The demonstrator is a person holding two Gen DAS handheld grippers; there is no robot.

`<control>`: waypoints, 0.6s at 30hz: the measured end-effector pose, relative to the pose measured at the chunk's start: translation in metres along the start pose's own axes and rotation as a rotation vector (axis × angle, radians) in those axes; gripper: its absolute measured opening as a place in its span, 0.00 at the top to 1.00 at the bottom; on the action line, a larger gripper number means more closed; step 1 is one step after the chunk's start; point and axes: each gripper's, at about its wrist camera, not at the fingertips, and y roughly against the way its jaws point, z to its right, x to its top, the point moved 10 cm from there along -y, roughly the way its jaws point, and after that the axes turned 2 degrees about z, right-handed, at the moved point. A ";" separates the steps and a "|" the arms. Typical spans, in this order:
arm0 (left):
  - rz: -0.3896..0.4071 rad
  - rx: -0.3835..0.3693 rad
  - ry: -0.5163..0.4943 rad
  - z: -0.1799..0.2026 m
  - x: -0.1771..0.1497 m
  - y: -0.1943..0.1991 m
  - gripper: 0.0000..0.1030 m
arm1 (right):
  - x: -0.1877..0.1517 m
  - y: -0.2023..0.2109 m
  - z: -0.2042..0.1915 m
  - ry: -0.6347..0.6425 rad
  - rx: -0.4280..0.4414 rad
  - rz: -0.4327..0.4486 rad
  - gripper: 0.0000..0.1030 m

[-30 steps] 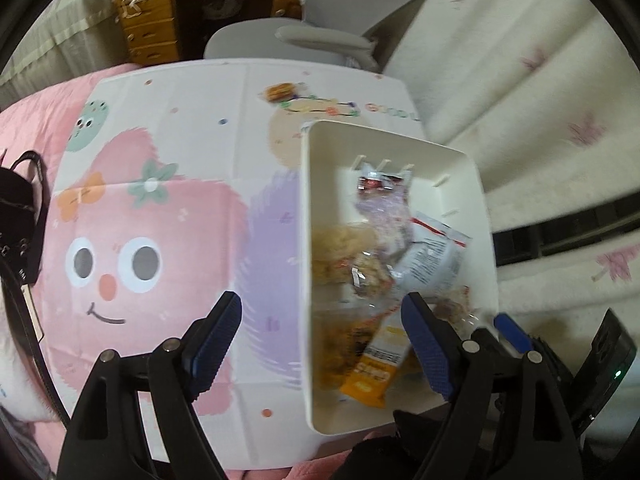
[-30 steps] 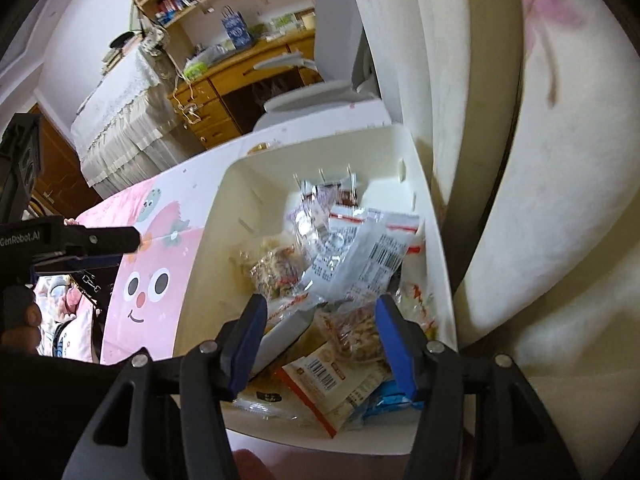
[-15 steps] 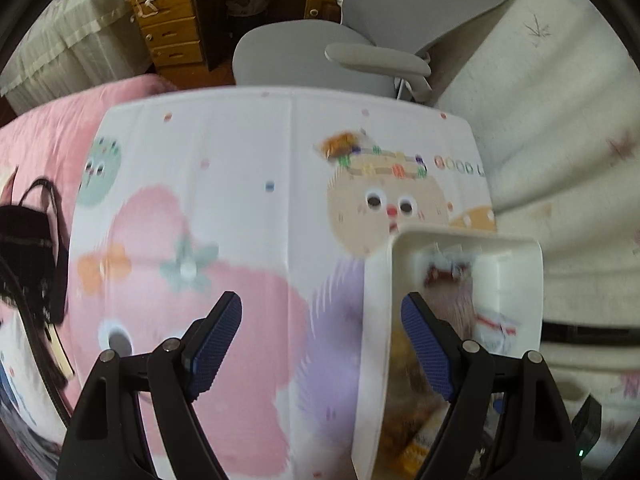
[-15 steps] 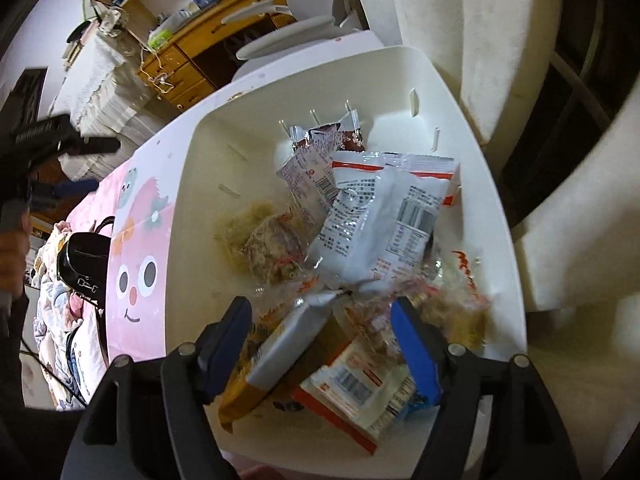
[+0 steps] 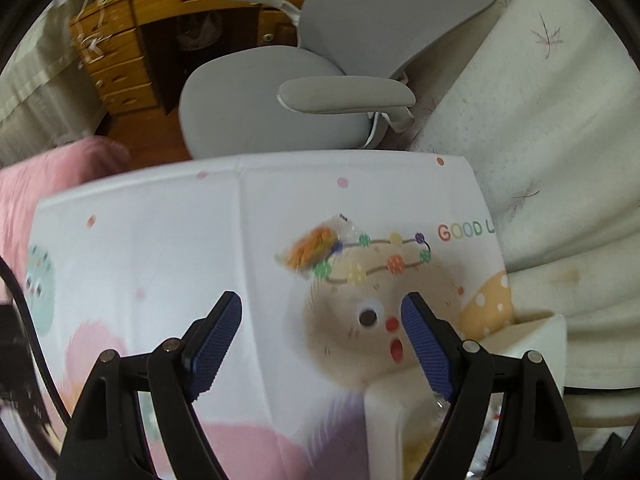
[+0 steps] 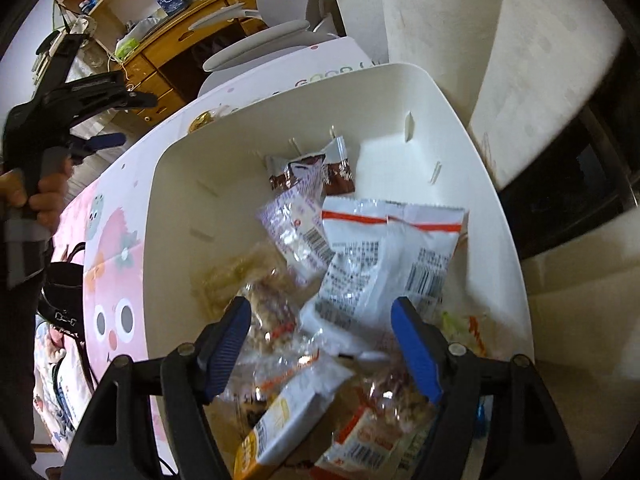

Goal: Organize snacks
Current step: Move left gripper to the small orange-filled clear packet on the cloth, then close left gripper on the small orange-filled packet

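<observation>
While one orange snack lies alone on the cartoon mat, it sits ahead of the left gripper, whose jaws gape with nothing between them. Other snack packets fill the white bin under the right gripper, likewise spread wide, gripping nothing.

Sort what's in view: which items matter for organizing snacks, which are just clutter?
Job:
- white bin with snack packets
- white red-striped packet
- brown packet
- orange snack loose on the cartoon mat

Lying about:
- grey office chair
- wooden desk
- black bag
</observation>
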 end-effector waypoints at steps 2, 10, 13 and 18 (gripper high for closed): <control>0.016 -0.003 -0.030 0.001 0.006 -0.014 0.22 | 0.001 -0.003 0.000 0.006 -0.016 -0.002 0.29; 0.056 -0.010 -0.079 -0.004 0.020 -0.058 0.23 | -0.004 -0.016 0.004 0.016 -0.072 -0.036 0.29; 0.065 -0.027 -0.112 -0.003 0.022 -0.069 0.26 | -0.004 -0.016 0.004 0.019 -0.086 -0.037 0.29; 0.064 -0.028 -0.152 0.000 0.022 -0.083 0.44 | -0.003 -0.017 0.005 0.021 -0.096 -0.041 0.29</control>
